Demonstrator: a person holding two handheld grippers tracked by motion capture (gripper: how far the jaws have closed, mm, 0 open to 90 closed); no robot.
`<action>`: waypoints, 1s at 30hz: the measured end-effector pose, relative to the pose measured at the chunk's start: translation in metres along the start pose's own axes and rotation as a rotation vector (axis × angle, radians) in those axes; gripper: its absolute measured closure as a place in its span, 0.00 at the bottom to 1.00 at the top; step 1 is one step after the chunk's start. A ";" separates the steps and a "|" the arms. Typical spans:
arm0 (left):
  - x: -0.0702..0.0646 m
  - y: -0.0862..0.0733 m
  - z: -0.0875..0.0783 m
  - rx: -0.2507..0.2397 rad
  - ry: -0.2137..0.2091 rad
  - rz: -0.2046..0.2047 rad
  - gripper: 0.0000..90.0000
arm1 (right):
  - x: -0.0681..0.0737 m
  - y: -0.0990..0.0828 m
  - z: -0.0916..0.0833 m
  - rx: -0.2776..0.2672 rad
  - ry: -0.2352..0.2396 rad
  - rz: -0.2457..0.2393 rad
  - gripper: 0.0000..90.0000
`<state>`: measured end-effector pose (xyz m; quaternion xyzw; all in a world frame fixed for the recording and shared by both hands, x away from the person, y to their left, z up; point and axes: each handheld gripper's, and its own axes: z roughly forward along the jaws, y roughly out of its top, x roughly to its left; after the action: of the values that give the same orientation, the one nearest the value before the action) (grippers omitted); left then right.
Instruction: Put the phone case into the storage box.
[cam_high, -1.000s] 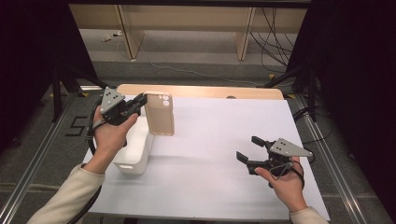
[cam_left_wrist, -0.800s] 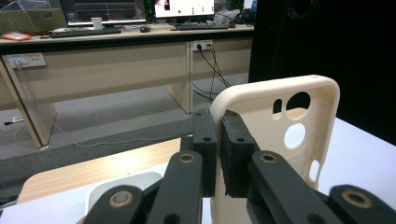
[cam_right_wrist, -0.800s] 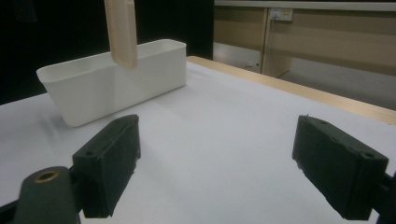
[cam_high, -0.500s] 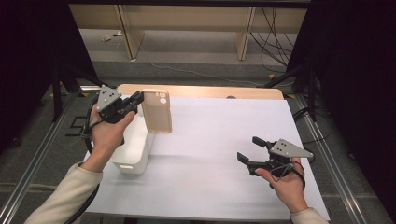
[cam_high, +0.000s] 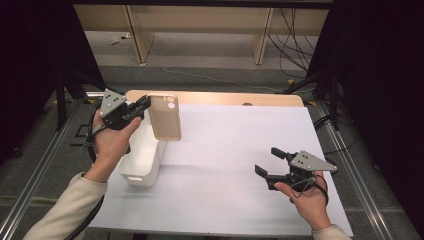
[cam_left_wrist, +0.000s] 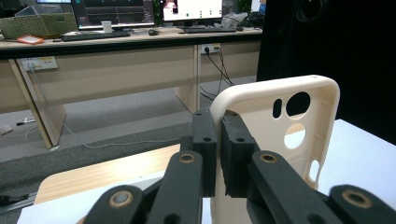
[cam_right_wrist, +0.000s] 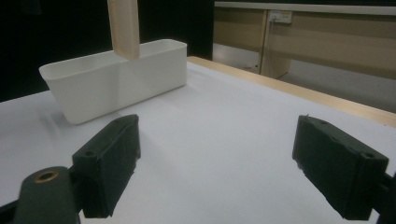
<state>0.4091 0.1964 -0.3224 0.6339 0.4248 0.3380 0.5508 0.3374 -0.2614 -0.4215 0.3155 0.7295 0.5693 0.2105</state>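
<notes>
My right gripper (cam_high: 269, 166) sits jaws wide over bare white table (cam_high: 240, 150) near its front edge. Farther left, my left gripper (cam_high: 142, 107) pinches the beige phone case (cam_high: 165, 116) upright above the white bin (cam_high: 142, 161); its contents are hidden.

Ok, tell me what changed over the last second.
The left gripper, shut on the phone case, carried it slightly toward the table's left side, over the white bin. The right gripper stayed open, low over the table; the bin did not move.
</notes>
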 end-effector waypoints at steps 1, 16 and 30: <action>0.001 0.000 0.000 -0.004 -0.001 0.000 0.95 | 0.000 0.000 0.000 -0.002 0.010 0.003 0.18; 0.007 0.001 0.002 -0.003 0.016 0.008 0.95 | 0.001 -0.002 0.000 -0.008 0.011 0.008 0.18; 0.017 0.003 0.003 0.010 0.047 0.009 0.95 | 0.000 -0.002 -0.002 0.016 0.001 0.000 0.18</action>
<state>0.4193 0.2101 -0.3209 0.6304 0.4365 0.3530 0.5362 0.3357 -0.2632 -0.4224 0.3171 0.7339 0.5636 0.2076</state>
